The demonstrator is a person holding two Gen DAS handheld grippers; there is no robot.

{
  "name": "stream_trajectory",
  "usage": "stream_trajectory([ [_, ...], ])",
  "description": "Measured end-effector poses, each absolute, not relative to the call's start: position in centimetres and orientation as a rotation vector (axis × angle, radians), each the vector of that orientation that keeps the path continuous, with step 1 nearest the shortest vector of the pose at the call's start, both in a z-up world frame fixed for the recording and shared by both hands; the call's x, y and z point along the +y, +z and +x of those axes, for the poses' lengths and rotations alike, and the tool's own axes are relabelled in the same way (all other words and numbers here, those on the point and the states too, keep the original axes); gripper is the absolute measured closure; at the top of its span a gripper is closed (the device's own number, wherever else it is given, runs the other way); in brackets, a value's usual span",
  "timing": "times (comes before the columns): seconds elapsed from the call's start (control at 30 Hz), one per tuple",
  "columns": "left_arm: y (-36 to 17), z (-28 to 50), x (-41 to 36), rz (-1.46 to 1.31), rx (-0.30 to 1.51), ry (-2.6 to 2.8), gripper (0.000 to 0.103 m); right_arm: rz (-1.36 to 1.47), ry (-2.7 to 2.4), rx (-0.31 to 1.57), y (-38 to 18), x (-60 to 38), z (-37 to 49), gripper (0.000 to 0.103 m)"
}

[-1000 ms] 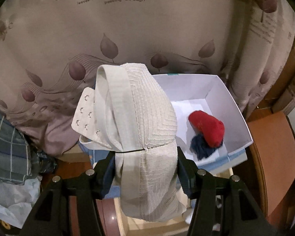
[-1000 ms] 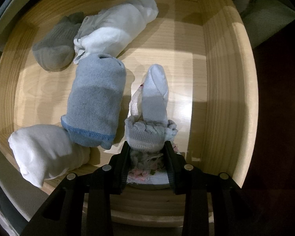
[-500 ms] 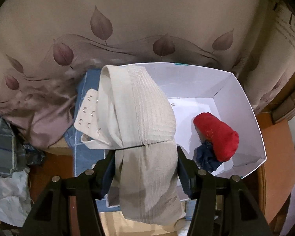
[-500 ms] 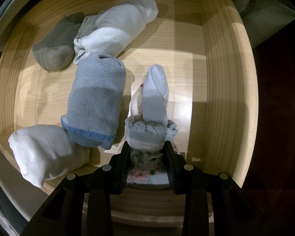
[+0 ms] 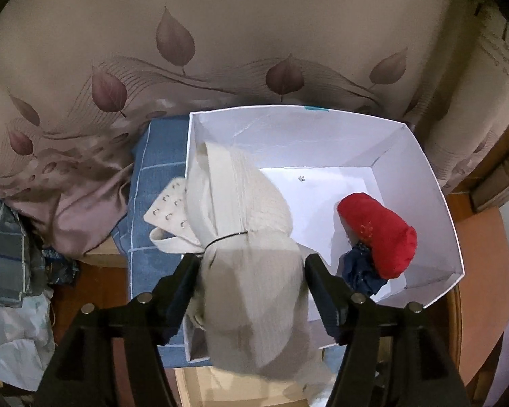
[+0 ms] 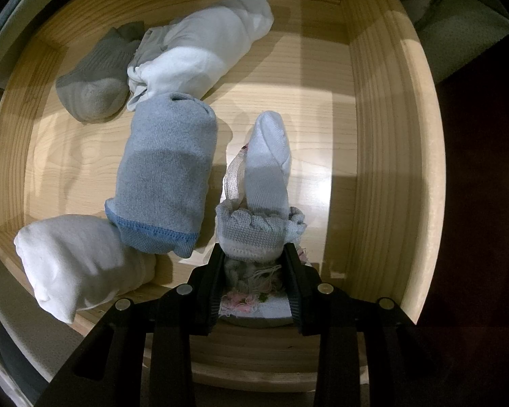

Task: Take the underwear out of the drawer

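In the left wrist view my left gripper is shut on a folded cream bra with hook-and-eye tabs, held over the near left part of a white cardboard box. A red rolled garment and a dark blue one lie in the box at the right. In the right wrist view my right gripper is shut on a rolled white and grey sock bundle inside the wooden drawer.
The drawer also holds a grey roll with blue hem, a white roll, a white bundle and a grey sock. The box sits on a blue checked cloth before a leaf-print curtain.
My left gripper has carried the bra forward and down toward the white box, which now looms larger. The right gripper and the drawer's contents have not moved.
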State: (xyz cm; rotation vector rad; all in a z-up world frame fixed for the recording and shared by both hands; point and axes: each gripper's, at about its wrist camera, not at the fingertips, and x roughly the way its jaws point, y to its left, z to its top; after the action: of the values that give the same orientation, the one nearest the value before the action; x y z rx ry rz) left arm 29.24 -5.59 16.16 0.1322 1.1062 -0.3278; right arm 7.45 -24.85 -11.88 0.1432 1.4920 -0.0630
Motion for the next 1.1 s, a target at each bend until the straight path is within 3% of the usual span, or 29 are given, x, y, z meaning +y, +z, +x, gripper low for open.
stream_trajectory([
  [0.73,18.5,24.1,-0.5,0.098,1.068,-0.314,0.036,0.129,-0.087,1.495,-11.7,-23.9,7.6,0.073],
  [1.1,13.5,20.4,1.4,0.13,1.146,-0.286,0.036,0.116,-0.092,1.5,-11.6,-23.4,7.8,0.074],
])
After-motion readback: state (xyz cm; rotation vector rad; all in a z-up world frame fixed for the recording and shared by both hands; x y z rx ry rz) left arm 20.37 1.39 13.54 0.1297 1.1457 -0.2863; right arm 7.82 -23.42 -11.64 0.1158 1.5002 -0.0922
